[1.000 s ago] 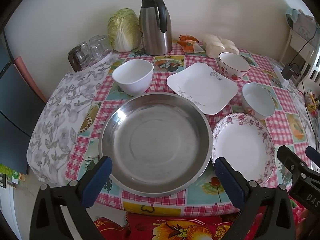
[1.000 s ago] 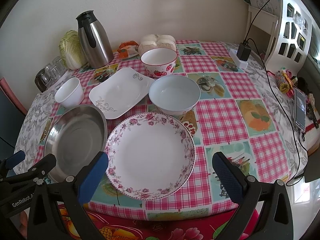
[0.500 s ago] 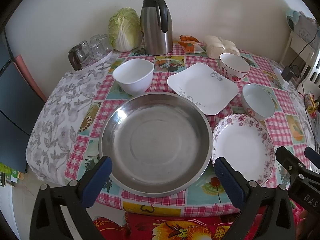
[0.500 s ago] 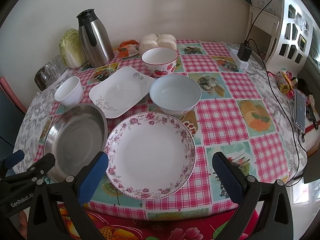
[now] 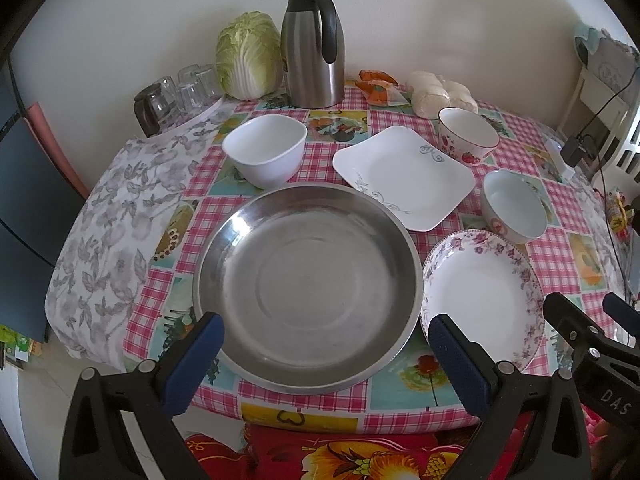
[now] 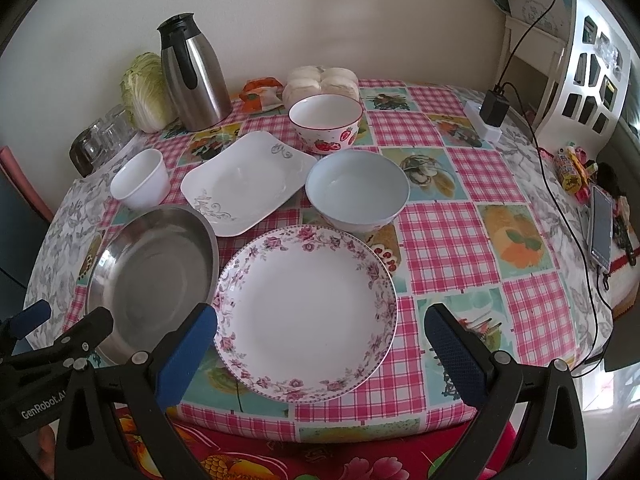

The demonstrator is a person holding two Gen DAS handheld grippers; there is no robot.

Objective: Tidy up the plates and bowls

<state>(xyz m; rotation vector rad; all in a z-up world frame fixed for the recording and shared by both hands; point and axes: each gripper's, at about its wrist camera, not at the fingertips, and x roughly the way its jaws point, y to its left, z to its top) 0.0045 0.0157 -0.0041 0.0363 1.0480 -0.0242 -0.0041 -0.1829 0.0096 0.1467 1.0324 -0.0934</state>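
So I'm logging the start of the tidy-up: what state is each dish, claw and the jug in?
Steel pan: empty, upright.
Floral plate: empty, flat on the table.
Square plate: empty, unstacked.
Blue bowl: empty, upright.
Strawberry bowl: empty, upright.
White bowl: empty, upright.
Jug: upright, lid on.
Left claw: open, empty.
Right claw: open, empty.

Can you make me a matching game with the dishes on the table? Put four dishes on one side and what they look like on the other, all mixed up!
Dishes:
1. big pan
2. square plate
3. round plate
4. bowl by the buns

Looks:
A. strawberries on the side
B. pink flower rim
C. shiny bare metal
D. grey swirls at the corners

Pairs: 1-C, 2-D, 3-B, 4-A
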